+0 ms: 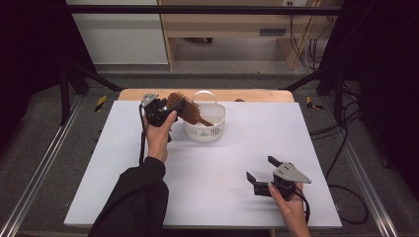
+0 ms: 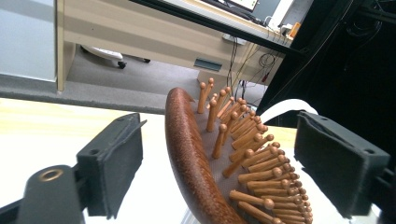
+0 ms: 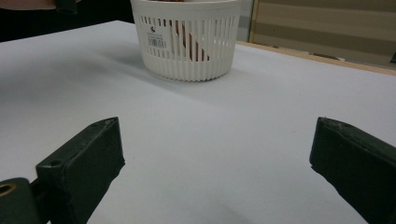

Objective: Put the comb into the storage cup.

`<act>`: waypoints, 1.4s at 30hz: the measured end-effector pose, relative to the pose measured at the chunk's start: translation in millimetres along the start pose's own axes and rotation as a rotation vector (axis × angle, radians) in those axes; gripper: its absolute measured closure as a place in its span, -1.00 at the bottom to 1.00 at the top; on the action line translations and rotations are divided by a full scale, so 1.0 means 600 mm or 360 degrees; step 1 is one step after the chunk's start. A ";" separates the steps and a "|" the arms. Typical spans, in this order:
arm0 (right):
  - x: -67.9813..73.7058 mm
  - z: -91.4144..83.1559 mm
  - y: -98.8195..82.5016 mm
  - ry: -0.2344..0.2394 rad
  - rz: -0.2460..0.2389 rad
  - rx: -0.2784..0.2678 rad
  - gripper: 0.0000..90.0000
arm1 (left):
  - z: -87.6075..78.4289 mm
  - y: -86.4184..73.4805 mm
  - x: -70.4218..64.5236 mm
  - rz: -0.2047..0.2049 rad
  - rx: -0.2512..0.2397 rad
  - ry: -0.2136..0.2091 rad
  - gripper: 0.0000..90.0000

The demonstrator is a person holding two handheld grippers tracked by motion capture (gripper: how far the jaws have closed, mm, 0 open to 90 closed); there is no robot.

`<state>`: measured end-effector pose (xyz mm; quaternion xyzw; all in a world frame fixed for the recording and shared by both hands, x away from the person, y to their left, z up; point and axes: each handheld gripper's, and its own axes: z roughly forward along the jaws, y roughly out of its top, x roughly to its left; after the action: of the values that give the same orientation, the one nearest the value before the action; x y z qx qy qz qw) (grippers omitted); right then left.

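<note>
A brown wooden hairbrush [image 1: 184, 106] with peg bristles leans at the near-left rim of a white slatted basket [image 1: 217, 129], its handle end down inside. My left gripper [image 1: 166, 111] is up at the brush head, held in a hand in a black sleeve. In the left gripper view the brush head [image 2: 187, 154] stands between the two black pads with a clear gap on the left side and the bristles close to the other pad; the jaws are open. My right gripper [image 1: 259, 168] rests low near the table's front right, open with nothing in it [image 3: 215, 135], facing the basket [image 3: 215, 51].
The white tabletop [image 1: 207, 168] has a wooden edge at the back. Metal frame rails run along both sides, and cables lie on the floor at the right. Wooden furniture stands beyond the table.
</note>
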<state>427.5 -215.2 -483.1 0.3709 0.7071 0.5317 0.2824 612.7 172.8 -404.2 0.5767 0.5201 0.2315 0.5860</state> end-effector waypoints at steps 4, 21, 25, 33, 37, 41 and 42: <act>0.000 0.000 0.000 0.0000 -0.0001 0.0001 -0.93 | -0.001 0.001 0.000 -0.0013 -0.0009 -0.0004 -0.78; 0.000 0.001 0.000 0.0001 -0.0006 0.0005 -0.93 | -0.004 0.000 -0.002 0.0013 -0.0023 -0.0018 -0.84; 0.001 0.001 0.000 0.0002 -0.0006 0.0006 -0.93 | -0.005 0.000 -0.003 0.0028 -0.0024 -0.0020 -0.86; 0.002 0.002 -0.001 0.0000 -0.0016 0.0007 -0.92 | -0.013 0.003 -0.012 0.0073 -0.0049 -0.0014 -0.95; 0.002 0.003 -0.001 0.0000 -0.0015 0.0009 -0.92 | -0.022 0.007 -0.018 0.0112 -0.0068 -0.0016 -0.95; 0.003 0.003 -0.001 0.0001 -0.0019 0.0011 -0.92 | -0.032 0.011 -0.025 0.0154 -0.0065 -0.0003 -0.95; 0.003 0.003 -0.001 0.0000 -0.0018 0.0010 -0.92 | -0.035 0.011 -0.027 0.0162 -0.0065 0.0006 -0.95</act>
<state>427.9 -212.8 -484.3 0.3677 0.7108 0.5280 0.2843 590.8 169.6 -388.1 0.5899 0.4864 0.2725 0.5841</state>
